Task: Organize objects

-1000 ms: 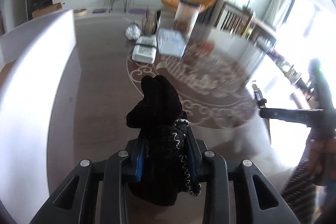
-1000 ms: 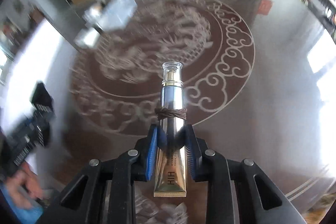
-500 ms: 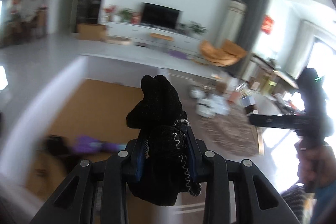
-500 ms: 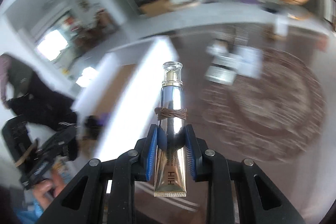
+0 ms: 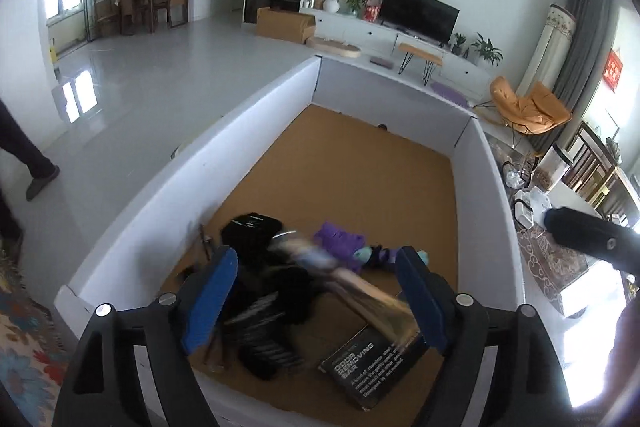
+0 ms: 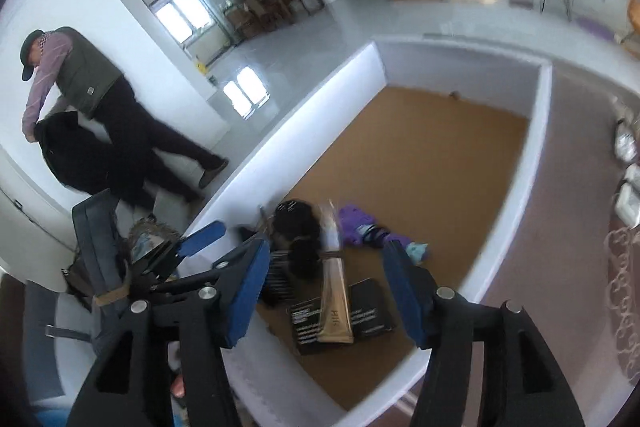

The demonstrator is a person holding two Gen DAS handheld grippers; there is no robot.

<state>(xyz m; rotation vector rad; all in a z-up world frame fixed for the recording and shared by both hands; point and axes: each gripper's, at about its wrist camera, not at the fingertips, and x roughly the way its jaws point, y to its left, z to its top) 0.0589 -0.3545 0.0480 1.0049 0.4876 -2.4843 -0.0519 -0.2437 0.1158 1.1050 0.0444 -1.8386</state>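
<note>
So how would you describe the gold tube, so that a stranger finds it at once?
Look in the big white-walled box with the brown floor, at its near end. The gold tube lies across a flat black box with white print, and it is the only shiny gold thing among dark and purple items.

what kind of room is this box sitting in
Most likely a home living room with a dining corner: a flat TV on a low white cabinet, an orange lounge chair, and a dining table with wooden chairs by the far window.
</note>
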